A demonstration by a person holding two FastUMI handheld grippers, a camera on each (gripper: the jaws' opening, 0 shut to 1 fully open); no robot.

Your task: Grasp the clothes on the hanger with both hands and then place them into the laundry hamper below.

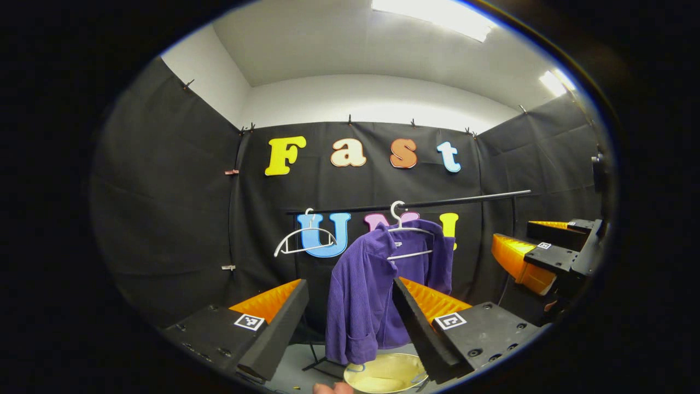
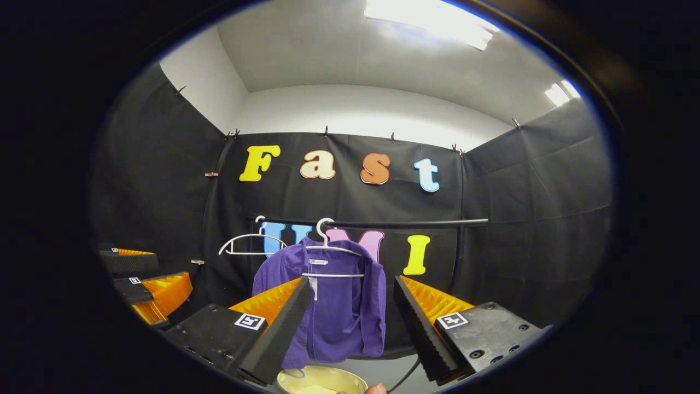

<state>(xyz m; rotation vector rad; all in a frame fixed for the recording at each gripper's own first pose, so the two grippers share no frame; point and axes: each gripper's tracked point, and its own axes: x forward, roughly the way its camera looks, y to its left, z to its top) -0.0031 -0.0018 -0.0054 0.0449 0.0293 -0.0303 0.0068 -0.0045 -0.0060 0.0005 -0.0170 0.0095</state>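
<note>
The task looks barely begun. The purple shirt (image 1: pixel 377 284) hangs on a white hanger (image 1: pixel 407 230) from the dark rail (image 1: pixel 437 202), draped unevenly with more cloth falling toward one side, and nothing has hold of it. Directly beneath it sits the pale yellow hamper (image 1: pixel 383 375), its rim just under the shirt's hem; no clothing can be seen in the part of it that shows. A second white hanger (image 1: pixel 303 241) hangs bare farther along the rail. The left gripper (image 1: pixel 350 323) is held wide open with the shirt framed between its fingers but well apart from them, holding nothing. The right gripper (image 2: pixel 350 323) is likewise spread wide and empty, pointed at the shirt from the other side, and in the left gripper view it appears off to the right, near the rail's end. Everything remains to be done: closing in, gripping the shirt with both, lifting it free of the hanger and lowering it into the hamper.
</note>
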